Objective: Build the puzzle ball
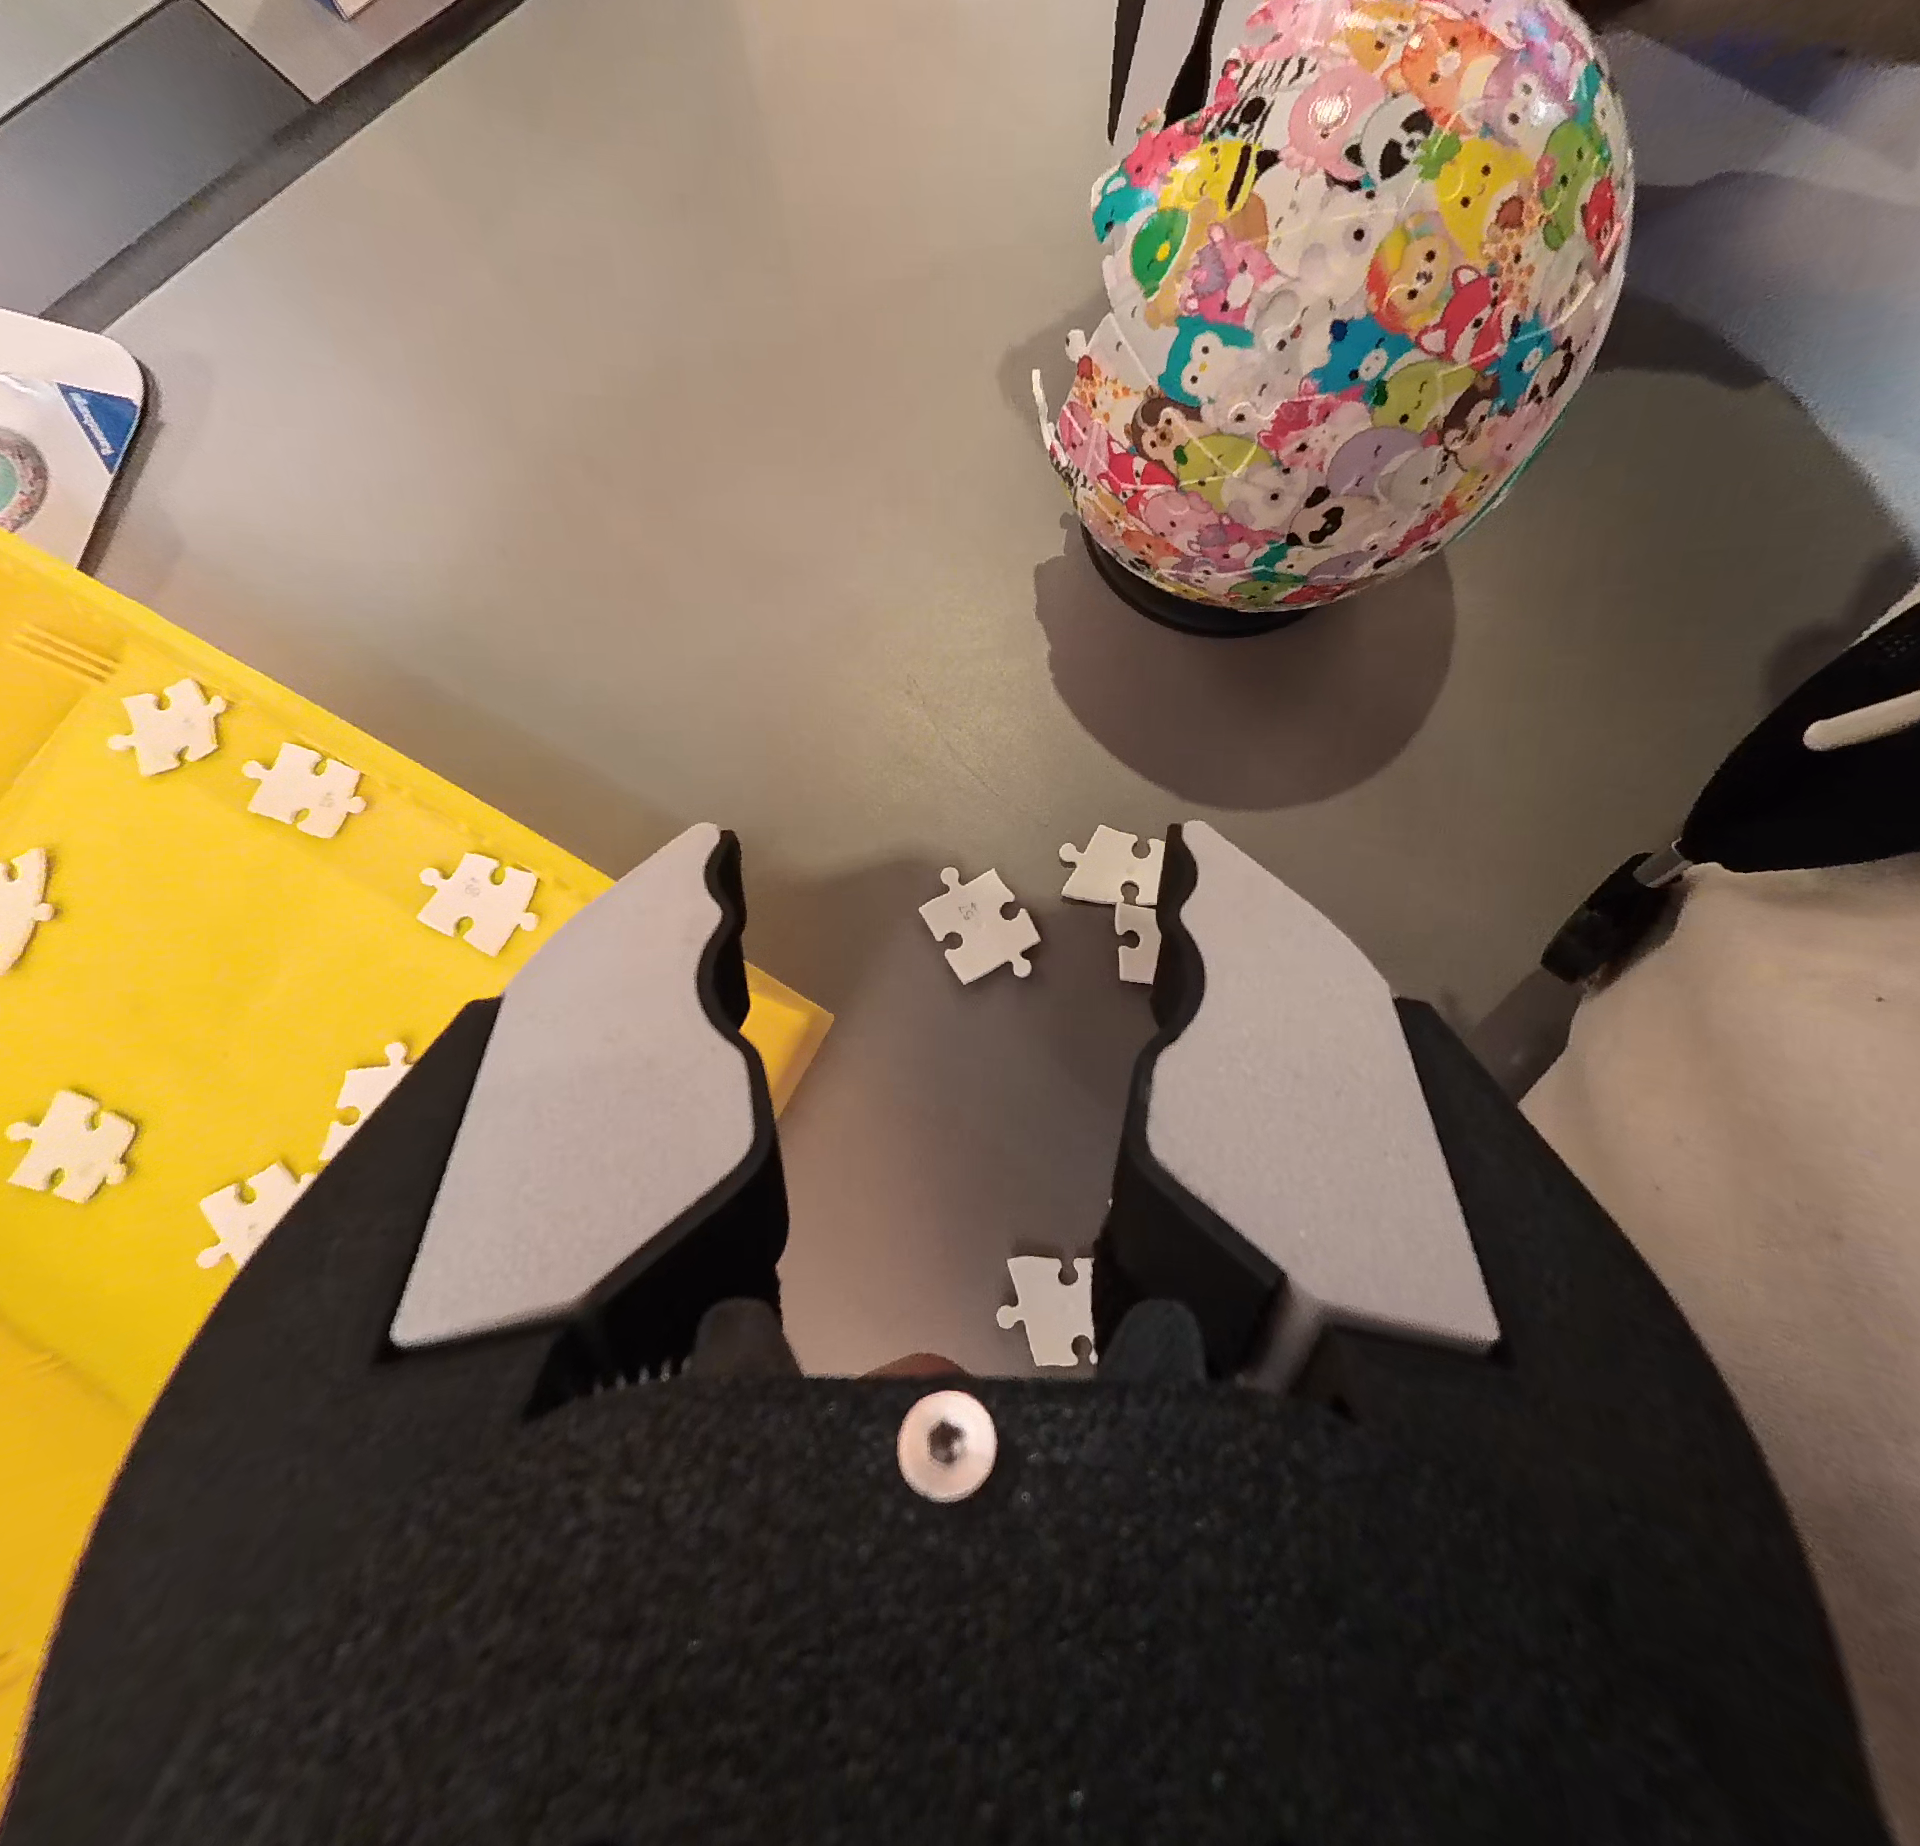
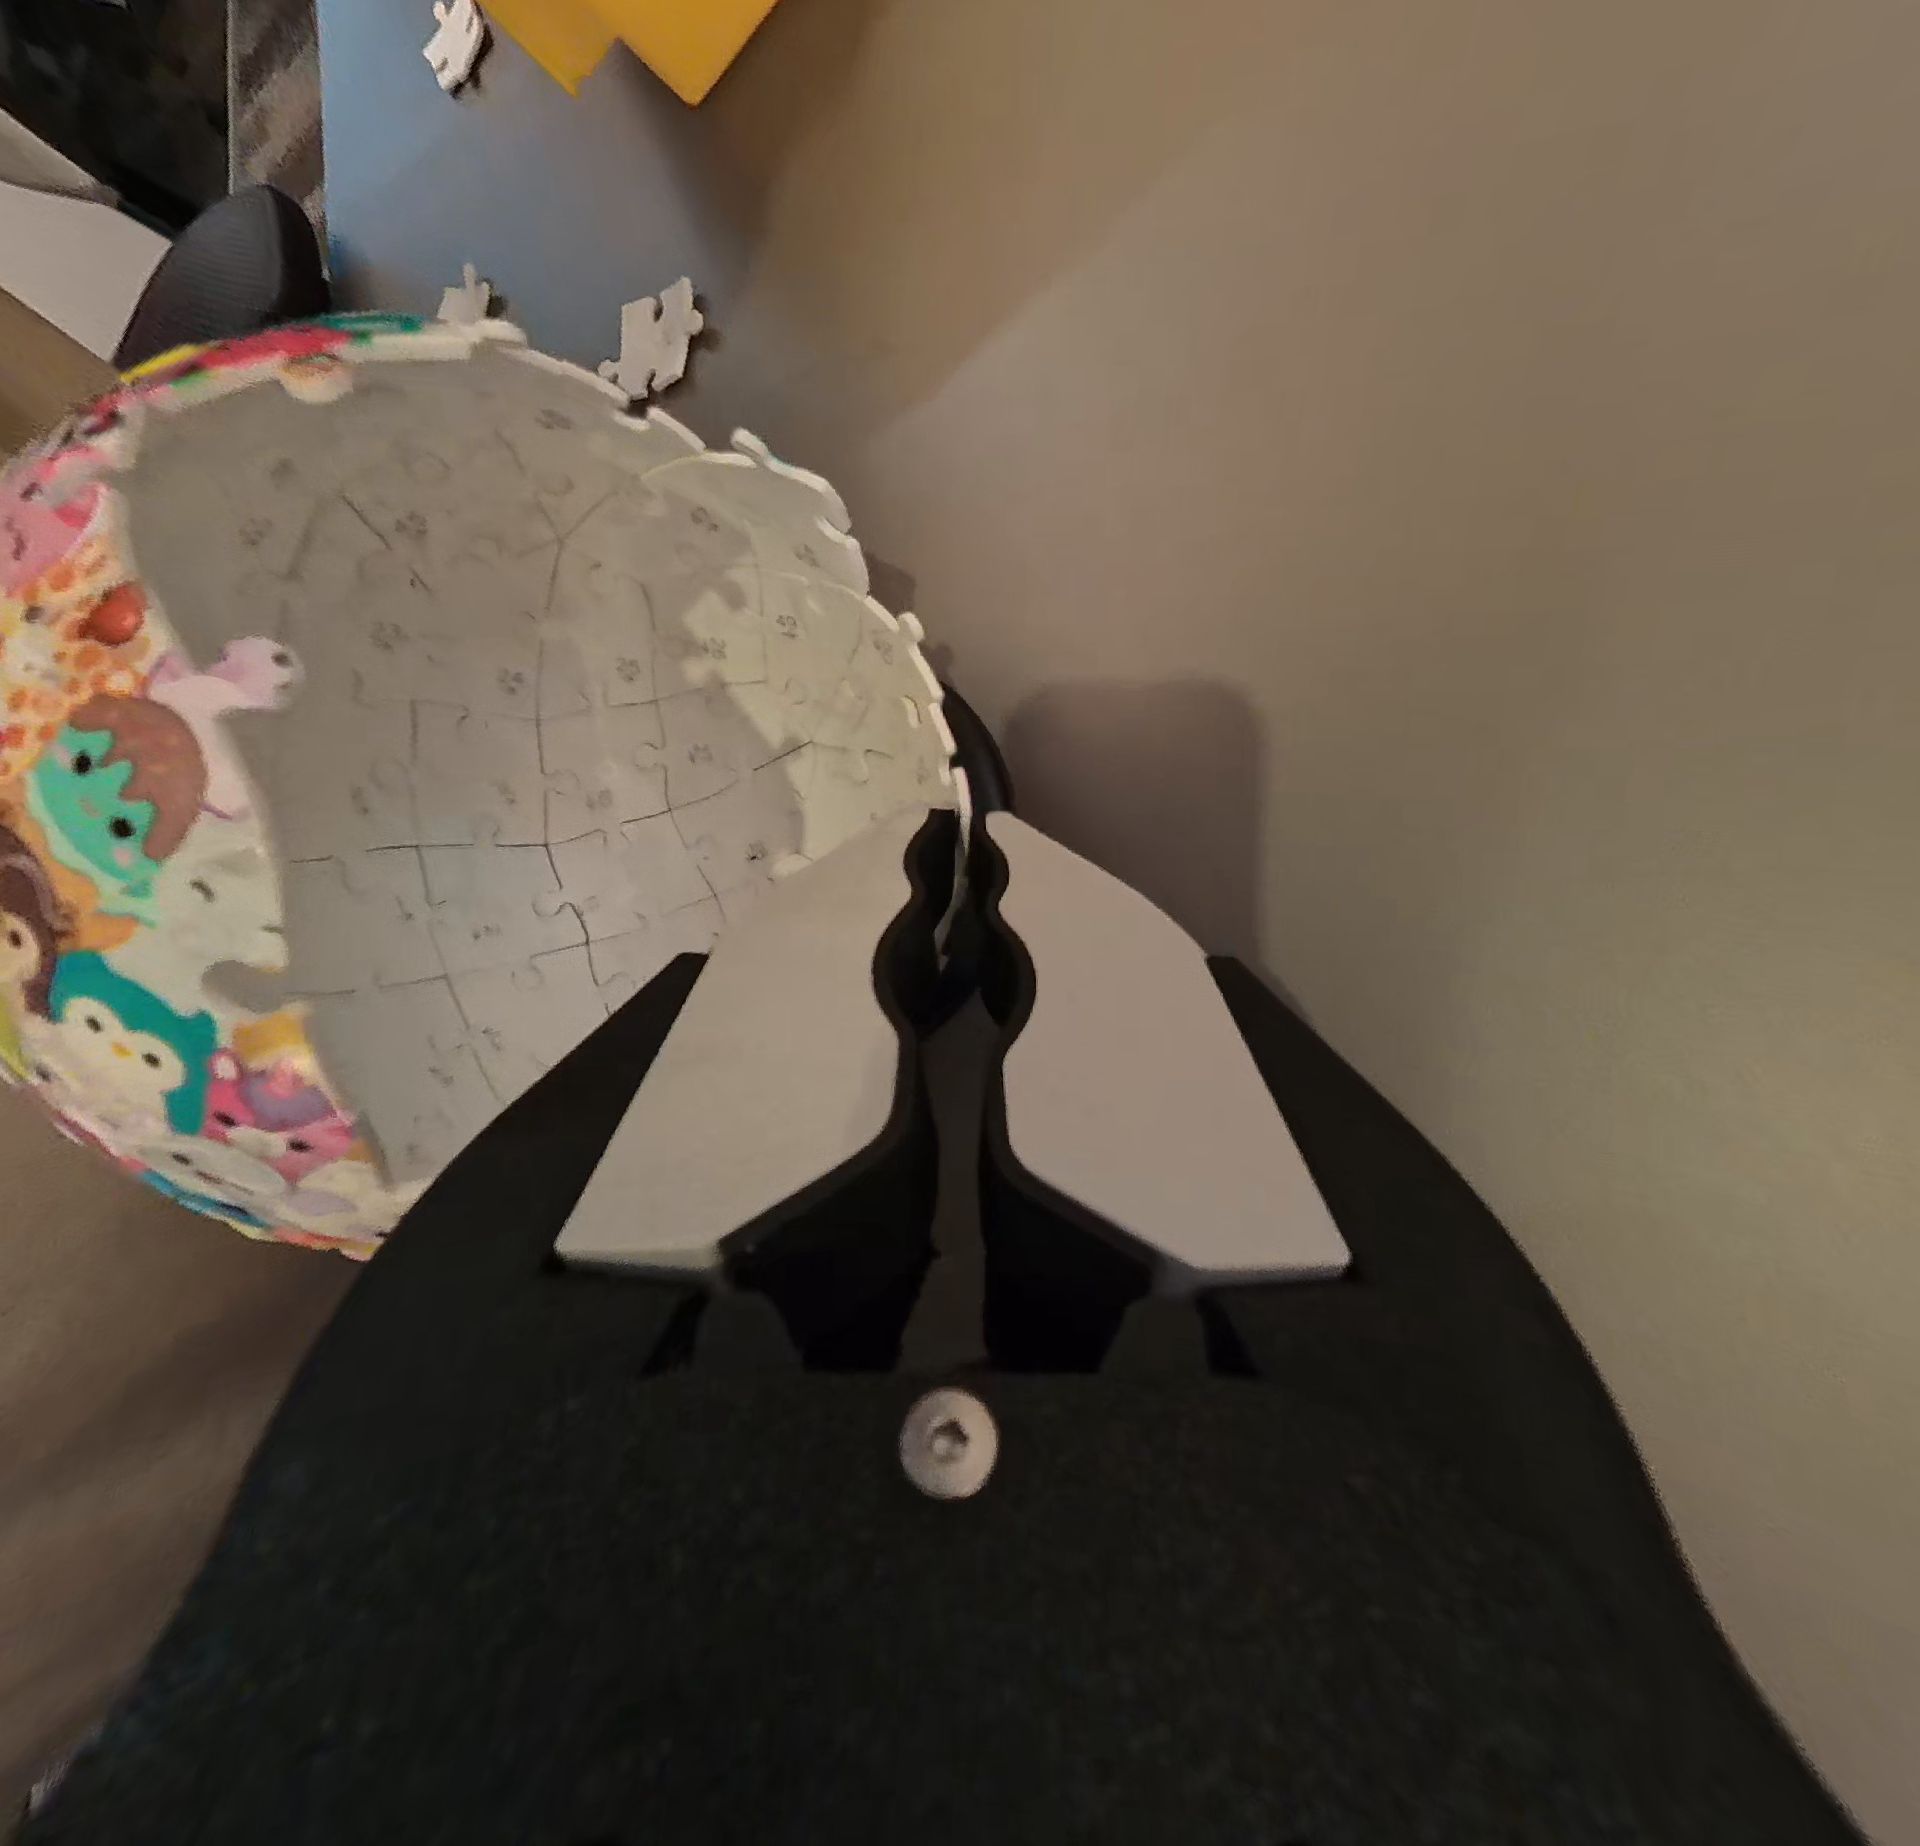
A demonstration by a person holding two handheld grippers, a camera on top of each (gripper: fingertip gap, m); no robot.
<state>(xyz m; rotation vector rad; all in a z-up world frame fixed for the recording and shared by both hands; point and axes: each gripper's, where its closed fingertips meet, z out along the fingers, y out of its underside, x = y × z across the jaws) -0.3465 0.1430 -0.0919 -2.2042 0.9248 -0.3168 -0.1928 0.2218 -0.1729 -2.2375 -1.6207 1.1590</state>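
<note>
Grey counter (image 1: 623,446). Left hand-held gripper (image 1: 951,903) spread wide above loose pieces (image 1: 979,923); right hand-held gripper (image 2: 961,861) pinches puzzle ball (image 2: 520,757) rim, probably steadying it, ahead-right of left.

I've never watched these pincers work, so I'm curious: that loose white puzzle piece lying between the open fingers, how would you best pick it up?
The loose piece lies flat, face down, on the grey table, so I'd bring the left gripper straight down and pinch across its two straighter edges, not the knobs. Its thinness leaves little to catch, so sliding it first may help.
</note>
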